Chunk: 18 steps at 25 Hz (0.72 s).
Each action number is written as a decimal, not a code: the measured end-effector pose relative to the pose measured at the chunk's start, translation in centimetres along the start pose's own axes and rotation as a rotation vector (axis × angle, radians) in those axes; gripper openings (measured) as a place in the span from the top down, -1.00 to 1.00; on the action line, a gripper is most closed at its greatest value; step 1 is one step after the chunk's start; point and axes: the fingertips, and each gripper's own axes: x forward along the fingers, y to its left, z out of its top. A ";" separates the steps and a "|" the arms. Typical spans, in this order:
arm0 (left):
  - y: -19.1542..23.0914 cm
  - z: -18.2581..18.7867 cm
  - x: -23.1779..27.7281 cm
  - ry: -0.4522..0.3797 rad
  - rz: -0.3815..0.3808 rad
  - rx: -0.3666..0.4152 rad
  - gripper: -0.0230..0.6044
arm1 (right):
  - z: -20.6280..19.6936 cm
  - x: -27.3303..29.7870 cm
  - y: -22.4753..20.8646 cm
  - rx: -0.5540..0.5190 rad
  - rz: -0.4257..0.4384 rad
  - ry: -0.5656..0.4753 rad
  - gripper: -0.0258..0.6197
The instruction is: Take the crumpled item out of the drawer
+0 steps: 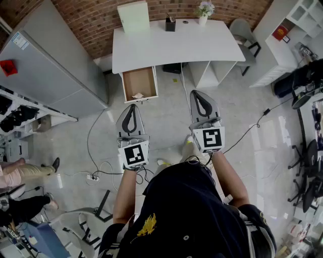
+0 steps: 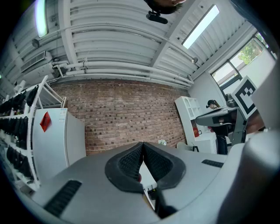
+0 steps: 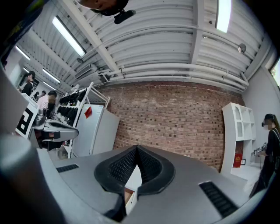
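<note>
Brick wall [image 1: 96, 22] closes the far side of the room, and a white desk [image 1: 176, 46] stands against it on a pale glossy floor [image 1: 166, 126]. Under the desk's left end a drawer [image 1: 139, 79] is pulled out toward me, its brown bottom bare apart from the crumpled item [image 1: 138, 95]. That item is a small whitish wad lying near the drawer's front edge, the side closest to me.

My left gripper [image 1: 132, 106] hangs just short of that front edge, apart from it, with its tips aimed at the drawer. Its jaws are pressed together at the tips and nothing sits between them. My right gripper [image 1: 198, 92] is beside it, over the open floor in front of the desk's right half and well clear of the drawer. Those jaws are also fully closed on nothing.

On the desktop, a pale green board [image 1: 133, 17] leans at the back left, a dark pen holder [image 1: 170, 24] stands near the middle, and a small vase of flowers [image 1: 204, 12] is to its right. A grey chair [image 1: 244, 33] sits off the desk's right end, with white shelving [image 1: 295, 25] beyond it. A tall grey cabinet [image 1: 48, 65] fills the left, and cables run to a power strip [image 1: 92, 177] on the floor.
</note>
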 end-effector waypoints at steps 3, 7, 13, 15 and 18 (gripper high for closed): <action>0.1 -0.8 0.0 0.001 -0.024 0.072 0.87 | 0.7 0.6 0.3 0.002 0.008 -0.011 0.84; 1.0 -0.9 -0.2 0.003 -0.011 0.076 0.87 | 0.3 1.1 0.7 0.004 0.025 -0.006 0.84; 3.1 -2.3 -1.3 0.037 0.032 0.066 0.87 | -1.0 1.8 2.0 0.021 0.041 0.023 0.73; 3.8 -2.4 -1.7 0.051 0.043 0.047 0.87 | -1.0 2.0 2.6 0.016 0.054 0.021 0.46; 5.0 -3.0 -2.7 0.070 0.037 0.073 0.87 | -1.2 2.5 3.6 0.025 0.066 0.018 0.25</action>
